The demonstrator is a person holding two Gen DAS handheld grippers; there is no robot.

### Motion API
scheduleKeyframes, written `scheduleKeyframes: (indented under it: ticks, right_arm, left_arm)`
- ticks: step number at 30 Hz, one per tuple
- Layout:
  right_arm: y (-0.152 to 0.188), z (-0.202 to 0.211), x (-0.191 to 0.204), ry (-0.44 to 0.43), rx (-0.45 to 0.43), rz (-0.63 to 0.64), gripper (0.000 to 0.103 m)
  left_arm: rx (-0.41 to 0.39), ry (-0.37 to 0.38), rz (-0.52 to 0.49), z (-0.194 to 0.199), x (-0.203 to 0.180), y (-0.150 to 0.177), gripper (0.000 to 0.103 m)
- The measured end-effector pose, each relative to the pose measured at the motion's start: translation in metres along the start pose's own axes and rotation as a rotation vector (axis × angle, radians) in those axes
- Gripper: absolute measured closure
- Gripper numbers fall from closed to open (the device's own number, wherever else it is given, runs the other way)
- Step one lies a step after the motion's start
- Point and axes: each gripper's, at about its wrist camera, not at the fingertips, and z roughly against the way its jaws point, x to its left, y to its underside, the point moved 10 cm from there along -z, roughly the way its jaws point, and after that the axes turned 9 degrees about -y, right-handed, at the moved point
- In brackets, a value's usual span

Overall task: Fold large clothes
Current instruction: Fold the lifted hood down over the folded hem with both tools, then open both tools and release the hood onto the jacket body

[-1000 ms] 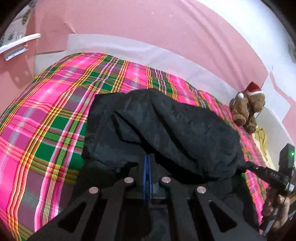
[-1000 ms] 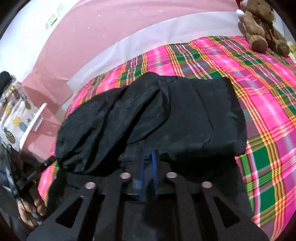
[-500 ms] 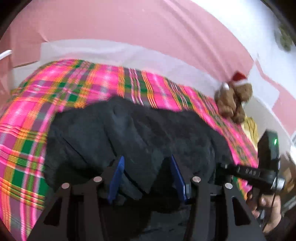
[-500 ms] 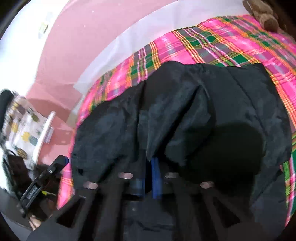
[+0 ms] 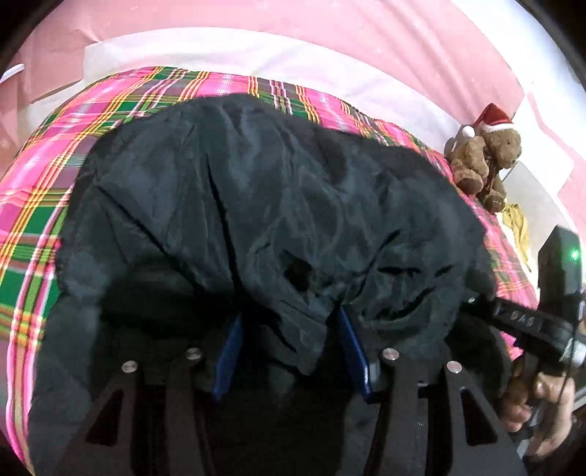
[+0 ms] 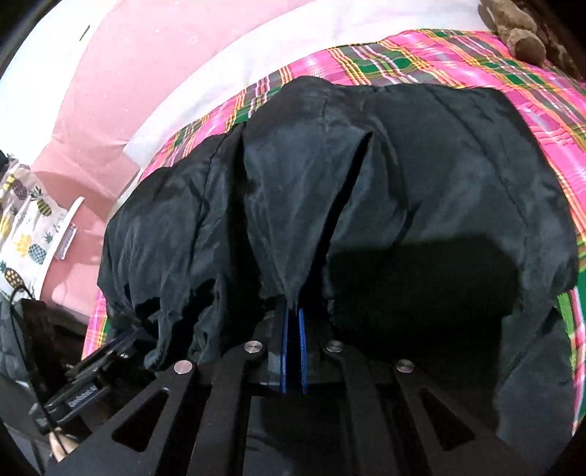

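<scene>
A large black garment point(image 5: 263, 205) lies bunched on a bed with a pink and green plaid cover point(image 5: 40, 190). My left gripper point(image 5: 293, 340) is open, its blue pads spread apart, with a fold of the garment hanging loose between them. My right gripper point(image 6: 292, 329) is shut on a pinched edge of the black garment point(image 6: 366, 190), blue pads nearly together. The right gripper also shows at the right edge of the left wrist view point(image 5: 527, 322), against the cloth's right end. The left gripper shows at lower left in the right wrist view point(image 6: 95, 369).
A brown teddy bear with a Santa hat point(image 5: 483, 157) sits at the bed's far right corner. A pink and white wall point(image 5: 293, 33) runs behind the bed. A pineapple-print cloth point(image 6: 22, 227) hangs at the left, beside the bed.
My left gripper opened and let go of the garment. Both grippers moved forward and lower over the bed, and the garment now lies spread wider on the cover.
</scene>
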Motion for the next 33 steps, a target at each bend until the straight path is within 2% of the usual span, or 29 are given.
scheduleKeyframes:
  ticks: [3,8,10,14,16,19,23,25,29,33]
  right_arm:
    - [0.000,0.013,0.009,0.013,0.000,0.049,0.099]
    - [-0.030,0.061,0.026,0.076,-0.133,0.161,0.099]
    - [-0.048,0.069,0.031,0.091,-0.178,0.184,0.099]
    - [-0.081,0.048,0.036,0.116,-0.179,0.229,0.098]
    - [-0.087,0.031,0.029,0.156,-0.153,0.253,0.098]
    - [-0.083,0.004,-0.015,0.283,-0.061,0.239,0.099]
    - [-0.071,-0.001,-0.062,0.353,-0.053,0.208,0.103]
    - [-0.067,-0.003,-0.069,0.347,-0.059,0.193,0.103]
    - [-0.071,0.009,-0.063,0.298,-0.076,0.159,0.103]
    - [-0.088,0.051,-0.033,0.249,-0.193,0.171,0.099]
  left_arm:
    - [-0.056,0.007,-0.007,0.029,0.006,-0.009,0.049]
    - [-0.186,-0.021,0.009,0.066,0.021,-0.056,0.049]
    - [-0.216,-0.051,-0.007,0.061,0.024,-0.082,0.049]
    - [-0.216,-0.101,-0.017,0.023,0.028,-0.123,0.049]
    - [-0.182,-0.107,-0.009,0.000,0.032,-0.122,0.049]
    - [-0.110,-0.087,0.021,-0.031,0.036,-0.094,0.049]
    - [-0.137,-0.057,0.009,-0.046,0.027,-0.061,0.048]
    - [-0.144,-0.071,-0.002,-0.046,0.024,-0.059,0.048]
    - [-0.105,-0.072,0.009,-0.030,0.028,-0.066,0.049]
    - [-0.203,-0.072,-0.010,0.009,0.030,-0.087,0.049]
